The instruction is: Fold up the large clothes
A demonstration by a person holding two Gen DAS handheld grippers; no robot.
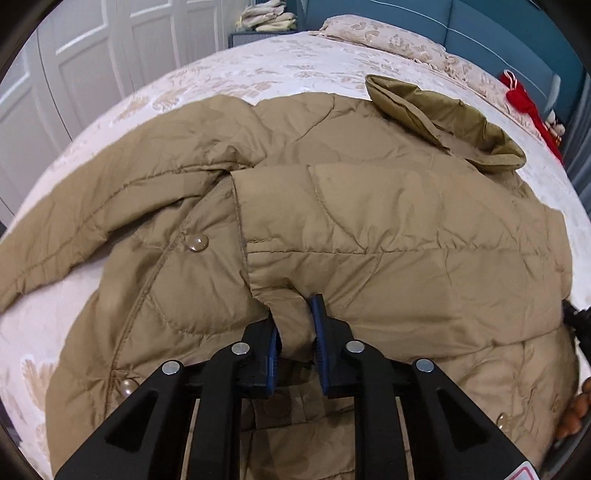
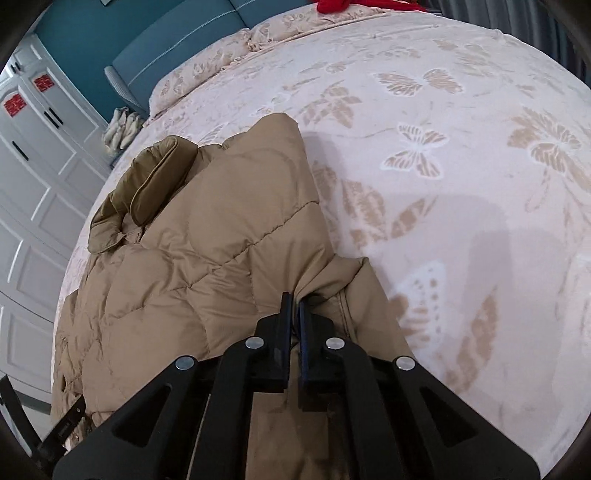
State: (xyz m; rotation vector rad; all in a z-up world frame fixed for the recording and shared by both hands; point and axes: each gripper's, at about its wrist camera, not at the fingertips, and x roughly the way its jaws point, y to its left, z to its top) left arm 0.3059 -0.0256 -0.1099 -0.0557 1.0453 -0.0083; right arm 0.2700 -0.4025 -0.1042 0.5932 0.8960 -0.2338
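Note:
A tan quilted jacket (image 1: 369, 229) lies spread on the bed, its darker collar (image 1: 443, 122) toward the headboard. A sleeve is folded across its front, and the sleeve's cuff end sits between the blue pads of my left gripper (image 1: 295, 325), which is shut on it. In the right wrist view the same jacket (image 2: 207, 251) fills the left half, collar (image 2: 147, 192) at the far left. My right gripper (image 2: 294, 314) is shut on a pinch of the jacket's fabric at its right edge, the pads nearly touching.
The bed cover (image 2: 461, 184) is white with tan butterfly and leaf print. A pillow (image 1: 388, 37) and blue headboard (image 1: 498, 33) lie beyond the collar. Red items (image 1: 524, 99) sit at the bed's far corner. White wardrobe doors (image 1: 92, 55) stand beside the bed.

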